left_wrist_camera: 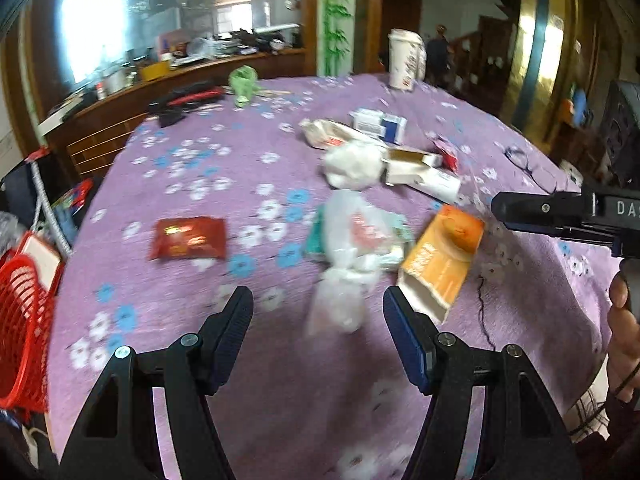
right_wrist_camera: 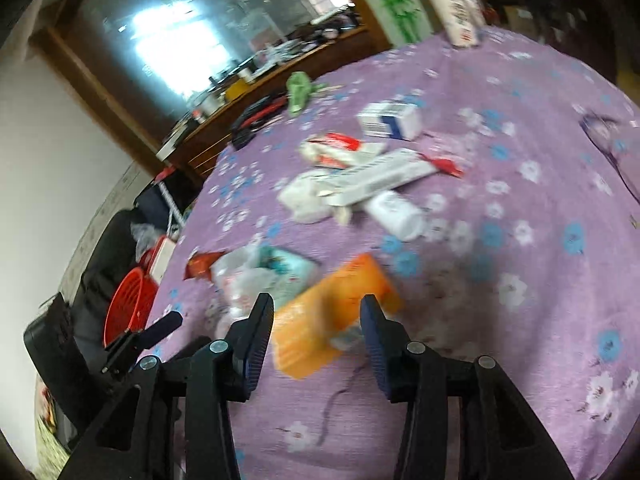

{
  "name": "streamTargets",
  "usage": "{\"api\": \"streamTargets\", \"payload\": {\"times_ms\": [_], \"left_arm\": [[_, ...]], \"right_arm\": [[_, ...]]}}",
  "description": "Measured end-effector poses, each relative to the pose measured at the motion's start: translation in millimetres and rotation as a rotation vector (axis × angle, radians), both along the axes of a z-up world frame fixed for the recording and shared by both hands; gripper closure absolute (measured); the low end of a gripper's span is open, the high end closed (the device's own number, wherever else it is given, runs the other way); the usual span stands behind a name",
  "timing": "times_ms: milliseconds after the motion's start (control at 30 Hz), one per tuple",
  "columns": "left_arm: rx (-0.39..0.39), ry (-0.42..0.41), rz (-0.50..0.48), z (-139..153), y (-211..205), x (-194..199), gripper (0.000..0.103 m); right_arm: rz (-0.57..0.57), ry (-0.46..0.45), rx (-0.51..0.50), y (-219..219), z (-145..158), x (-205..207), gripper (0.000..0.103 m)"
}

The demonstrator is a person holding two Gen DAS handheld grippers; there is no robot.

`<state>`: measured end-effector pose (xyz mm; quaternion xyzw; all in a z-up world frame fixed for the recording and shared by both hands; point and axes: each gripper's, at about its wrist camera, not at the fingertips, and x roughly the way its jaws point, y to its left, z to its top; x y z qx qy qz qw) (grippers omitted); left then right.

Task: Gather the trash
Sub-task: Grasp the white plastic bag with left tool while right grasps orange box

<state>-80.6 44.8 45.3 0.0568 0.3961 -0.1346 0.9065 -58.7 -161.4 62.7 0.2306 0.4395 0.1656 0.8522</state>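
Both grippers, left [left_wrist_camera: 318, 304] and right [right_wrist_camera: 317, 312], are shown spread and empty above the litter; the orange box [right_wrist_camera: 336, 312], plastic bag [left_wrist_camera: 352, 240] and red packet [left_wrist_camera: 187, 238] remain uncollected, and the red basket [left_wrist_camera: 20, 320] sits at lower left.

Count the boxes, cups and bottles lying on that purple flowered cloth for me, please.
Boxes: 3 (orange box, blue-and-white box, long white box)
Cups: 1 (paper cup)
Bottles: 1 (white bottle)
Total: 5
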Motion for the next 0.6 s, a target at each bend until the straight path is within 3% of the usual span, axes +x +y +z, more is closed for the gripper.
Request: {"api": "streamTargets", "payload": {"times_ms": [133, 300, 600], "left_arm": [[0.031, 0.035, -0.016, -12, -19, 15, 0.037], [0.03, 0.081, -0.01, -23, -25, 31, 0.065], [-0.03, 0.066, 0.049, -22, -6, 19, 0.067]], "right_arm": [[-0.017, 0.019, 0.01, -12, -8, 2, 0.054], [-0.026, 0.033, -0.01, -15, -18, 12, 0.053], [0.034, 0.054, 0.011, -5, -32, 29, 0.053]]}}
